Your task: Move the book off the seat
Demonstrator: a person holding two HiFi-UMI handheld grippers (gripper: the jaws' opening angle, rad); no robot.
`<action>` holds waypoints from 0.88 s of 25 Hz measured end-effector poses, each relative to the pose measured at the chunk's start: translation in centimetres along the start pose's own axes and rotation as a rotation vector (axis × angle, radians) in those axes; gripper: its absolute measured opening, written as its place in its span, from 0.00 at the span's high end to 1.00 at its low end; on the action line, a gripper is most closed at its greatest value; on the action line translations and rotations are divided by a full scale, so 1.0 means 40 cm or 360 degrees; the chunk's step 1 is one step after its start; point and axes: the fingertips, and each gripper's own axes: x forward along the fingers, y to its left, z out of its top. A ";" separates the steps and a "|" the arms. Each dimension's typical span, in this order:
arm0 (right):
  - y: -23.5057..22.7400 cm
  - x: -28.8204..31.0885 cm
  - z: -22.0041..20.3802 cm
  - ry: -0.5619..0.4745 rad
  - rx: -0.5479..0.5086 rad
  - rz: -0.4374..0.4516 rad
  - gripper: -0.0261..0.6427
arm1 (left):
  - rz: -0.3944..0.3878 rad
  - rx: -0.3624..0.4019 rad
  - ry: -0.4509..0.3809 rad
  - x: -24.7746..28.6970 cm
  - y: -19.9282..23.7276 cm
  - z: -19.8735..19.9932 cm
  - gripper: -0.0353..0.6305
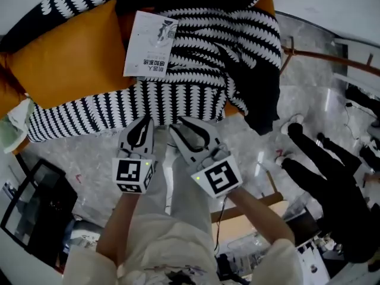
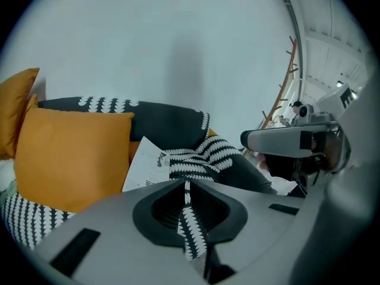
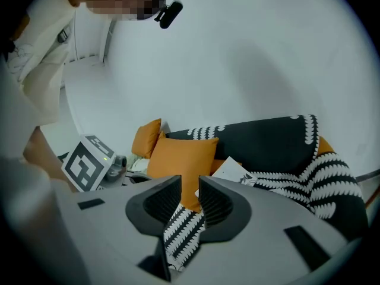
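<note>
Two grippers before the book (image 1: 148,45) — left gripper (image 1: 141,126) jaws together, right gripper (image 1: 185,129) jaws apart, seemingly empty.

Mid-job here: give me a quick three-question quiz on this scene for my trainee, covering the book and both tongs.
1. True or false: the book is already gripped.
2. Which tongs show a clear gap between the jaws? A) left tongs B) right tongs C) neither
3. In the head view, the book lies between the striped blanket and the orange ____.
Key: 1 false; 2 B; 3 cushion.
</note>
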 end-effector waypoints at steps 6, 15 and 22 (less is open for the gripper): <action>-0.084 0.120 -0.016 0.0096 0.0102 0.0084 0.83 | -0.0001 -0.0010 0.0029 0.081 0.065 -0.007 0.75; -0.201 0.204 -0.066 0.0156 0.0186 0.0077 0.76 | 0.0025 0.0031 0.0008 0.103 0.106 0.003 0.75; -0.334 0.325 -0.147 0.0246 0.0198 0.0035 0.74 | -0.0051 -0.0059 0.0066 0.223 0.148 -0.041 0.74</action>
